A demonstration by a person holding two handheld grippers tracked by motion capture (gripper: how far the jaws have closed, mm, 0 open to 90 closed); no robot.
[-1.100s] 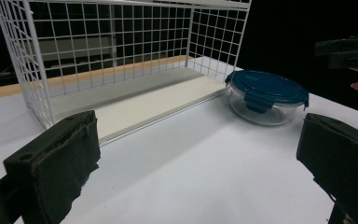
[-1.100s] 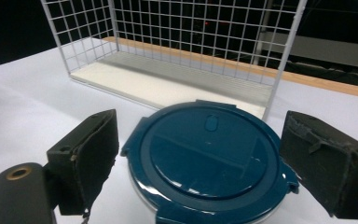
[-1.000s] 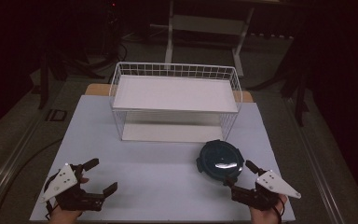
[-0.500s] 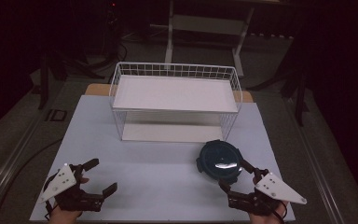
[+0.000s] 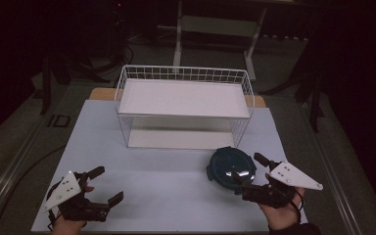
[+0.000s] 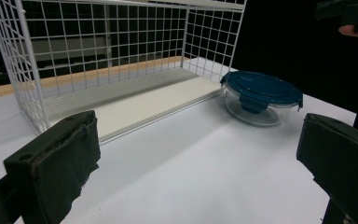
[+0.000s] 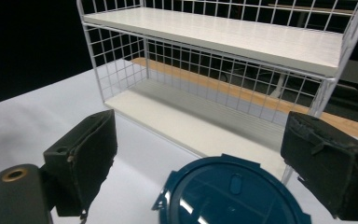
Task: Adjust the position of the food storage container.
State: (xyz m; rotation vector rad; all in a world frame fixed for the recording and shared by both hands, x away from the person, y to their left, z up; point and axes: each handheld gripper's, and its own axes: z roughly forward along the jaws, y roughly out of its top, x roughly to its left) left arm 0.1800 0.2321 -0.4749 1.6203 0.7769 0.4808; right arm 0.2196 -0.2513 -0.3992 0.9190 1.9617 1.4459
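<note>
Near the counter's right front lies a round glass container with a dark blue clip-on lid, just ahead of the right hand-held gripper. That gripper's jaws are spread wide, one on each side of the container's near edge, and the right gripper view shows the lid between them without touching either. Behind the container, toward the back of the counter, stands a white wire two-tier rack with pale shelf boards. At the left front corner, well apart from the container, the left hand-held gripper rests low over the counter with its jaws also spread, gripping nothing.
</note>
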